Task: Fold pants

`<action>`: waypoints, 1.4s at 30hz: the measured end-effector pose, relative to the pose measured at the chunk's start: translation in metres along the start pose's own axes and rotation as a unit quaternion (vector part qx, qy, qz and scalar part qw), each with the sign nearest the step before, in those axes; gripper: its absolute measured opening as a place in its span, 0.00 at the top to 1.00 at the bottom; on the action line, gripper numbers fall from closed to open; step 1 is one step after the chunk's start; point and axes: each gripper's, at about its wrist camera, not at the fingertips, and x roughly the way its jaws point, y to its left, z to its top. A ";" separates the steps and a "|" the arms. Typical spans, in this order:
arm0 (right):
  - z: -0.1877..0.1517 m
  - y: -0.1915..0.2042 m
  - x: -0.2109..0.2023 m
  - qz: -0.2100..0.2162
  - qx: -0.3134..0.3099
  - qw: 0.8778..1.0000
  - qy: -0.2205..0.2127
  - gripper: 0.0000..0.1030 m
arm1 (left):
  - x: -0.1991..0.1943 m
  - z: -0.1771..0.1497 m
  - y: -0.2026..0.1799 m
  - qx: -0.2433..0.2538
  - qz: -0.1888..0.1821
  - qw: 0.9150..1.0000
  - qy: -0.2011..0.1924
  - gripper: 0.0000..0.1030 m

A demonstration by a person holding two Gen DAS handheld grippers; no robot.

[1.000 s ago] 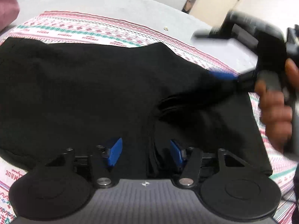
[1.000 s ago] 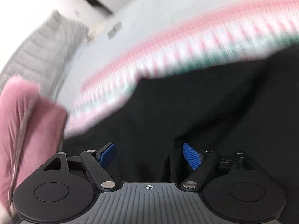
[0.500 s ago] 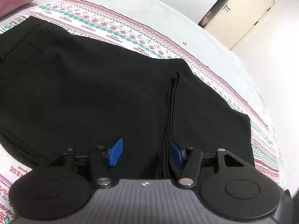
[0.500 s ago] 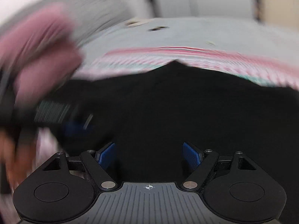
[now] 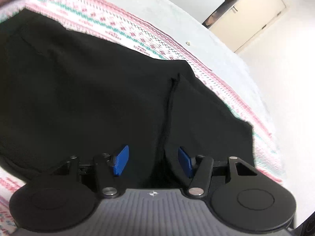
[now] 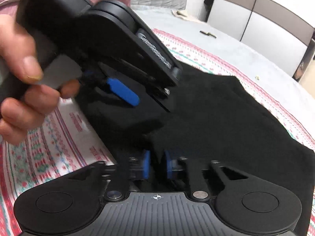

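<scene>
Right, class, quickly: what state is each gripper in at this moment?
Left gripper: open, holding nothing, above the black pants.
Right gripper: shut on the black pants' edge.

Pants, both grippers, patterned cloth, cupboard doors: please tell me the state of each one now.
black pants: lying partly folded on the cloth, one fold edge showing.
left gripper: open, fingers apart over the pants, holding nothing.
right gripper: fingers nearly together, pinching an edge of the pants.
patterned cloth: spread flat under the pants.
cupboard doors: closed.
</scene>
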 end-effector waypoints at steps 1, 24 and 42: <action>0.002 -0.003 -0.004 0.000 0.024 1.000 -0.013 0.90 | 0.002 0.002 0.005 -0.018 -0.015 1.000 0.004 0.18; 0.060 0.035 -0.011 0.085 0.173 0.975 -0.113 0.92 | -0.050 0.052 0.022 0.128 0.049 0.985 -0.109 0.67; 0.081 0.061 0.037 0.175 0.199 0.963 -0.047 0.92 | -0.066 0.060 0.095 0.126 0.160 0.973 -0.106 0.66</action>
